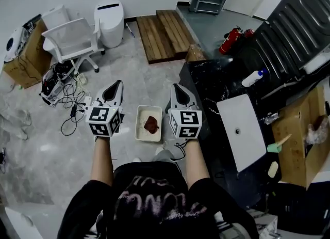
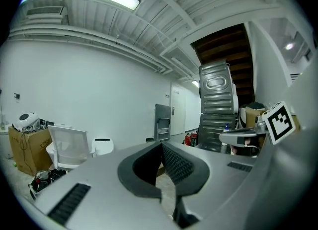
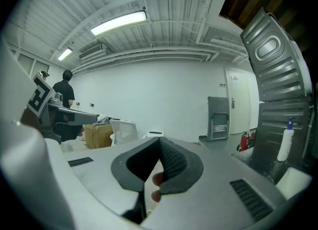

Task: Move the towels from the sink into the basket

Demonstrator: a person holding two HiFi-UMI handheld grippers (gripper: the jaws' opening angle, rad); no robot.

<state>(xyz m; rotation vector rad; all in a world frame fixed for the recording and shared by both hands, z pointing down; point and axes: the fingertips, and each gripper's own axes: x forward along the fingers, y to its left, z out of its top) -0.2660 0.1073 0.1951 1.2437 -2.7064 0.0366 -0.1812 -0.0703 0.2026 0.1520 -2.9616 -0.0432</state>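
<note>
Head view, looking steeply down. The person stands on the grey floor [image 1: 46, 155] and holds both grippers out at about the same height, their marker cubes towards the body.

(a) Left gripper [image 1: 116, 86] [image 2: 161, 147]: its jaws are brought together at the tips, with nothing gripped between them. It hangs above the floor just left of the basket.

(b) Right gripper [image 1: 178, 89] [image 3: 160, 142]: its jaws are likewise fully together and grip nothing. A pinkish shape shows through the gap behind the tips in the right gripper view; what it is cannot be told. This gripper hangs between the basket and the counter's edge.

(c) Basket [image 1: 139, 125]: a white, perforated rectangular basket standing on the floor between the two grippers, directly in front of the person.

(d) Towel [image 1: 151, 124]: one crumpled reddish-brown towel lying inside the basket, near its middle.

(e) Sink [image 1: 243, 142]: a white rectangular basin set in the dark counter [image 1: 206, 83] on the person's right, well apart from the basket. A white spray bottle [image 1: 254, 78] with a blue top lies on the counter beyond the sink.

Background: a white chair [image 1: 72, 39] with a tangle of cables [image 1: 67, 101] beside it, a wooden pallet [image 1: 162, 34] and red fire extinguishers [image 1: 230, 39]. The right gripper view shows a person in dark clothing [image 3: 63, 92] standing far off on the left.
</note>
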